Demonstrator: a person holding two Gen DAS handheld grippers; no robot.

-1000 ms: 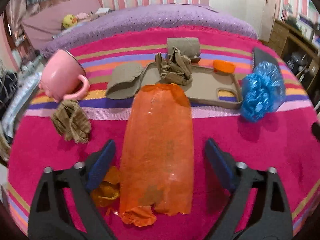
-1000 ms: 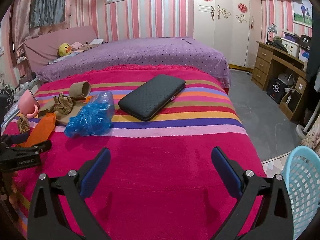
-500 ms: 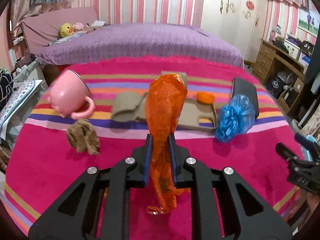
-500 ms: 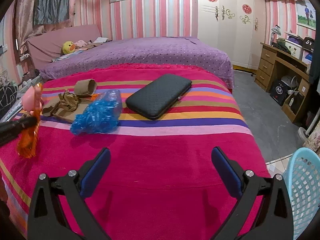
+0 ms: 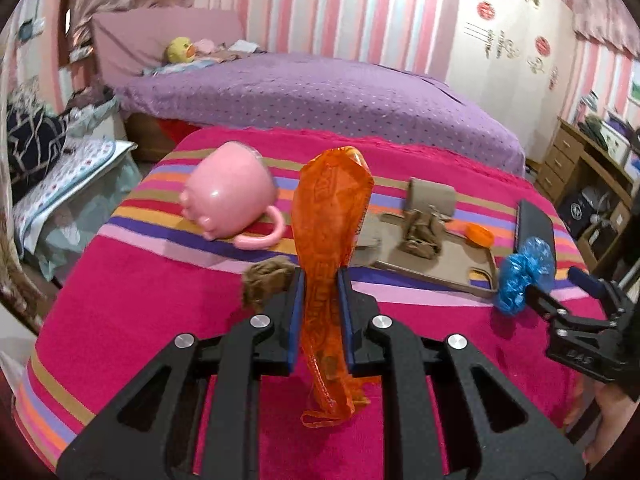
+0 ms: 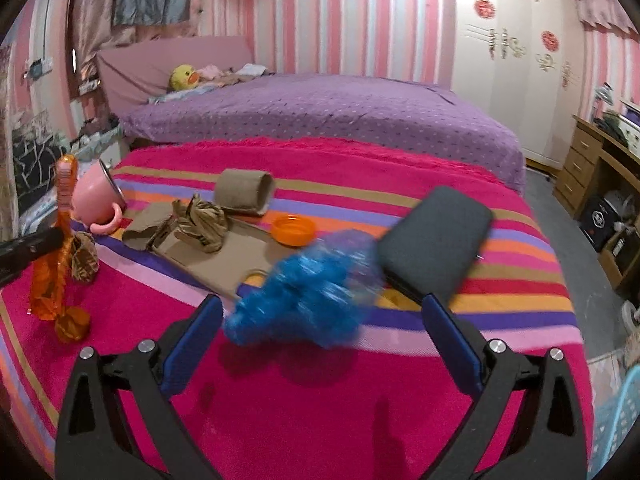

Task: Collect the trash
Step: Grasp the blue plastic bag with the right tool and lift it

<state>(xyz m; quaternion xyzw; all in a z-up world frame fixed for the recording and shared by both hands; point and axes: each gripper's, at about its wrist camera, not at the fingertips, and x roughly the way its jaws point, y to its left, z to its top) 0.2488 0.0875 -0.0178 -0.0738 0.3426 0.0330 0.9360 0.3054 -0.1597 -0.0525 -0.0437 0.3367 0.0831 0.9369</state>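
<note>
In the left wrist view, the left gripper point(image 5: 321, 322) occupied the lower centre of the frame, its blue pads clamped on an orange plastic wrapper point(image 5: 329, 240). The wrapper stood upright between the pads, its top rising to mid-frame and its tail hanging below them above the striped pink bedspread point(image 5: 132, 320). A pink mug point(image 5: 230, 196) lay on its side at centre left, and a crumpled brown paper ball point(image 5: 262, 283) lay just left of the pads. A flat cardboard tray point(image 5: 448, 260) sat at centre right, carrying crumpled brown paper point(image 5: 420, 232), with an orange lid point(image 5: 479, 234) at its far edge and a cardboard tube point(image 5: 432, 196) beyond it.

In the right wrist view, the right gripper point(image 6: 322, 342) filled the lower part of the frame with its fingers spread wide. A crumpled blue plastic bag point(image 6: 308, 292), blurred, lay on the bedspread between and just beyond the fingertips; contact could not be determined. A dark grey wallet point(image 6: 436, 244) lay at centre right, touching or just beside the bag. A light blue basket point(image 6: 616, 420) showed at the lower right edge.
</note>
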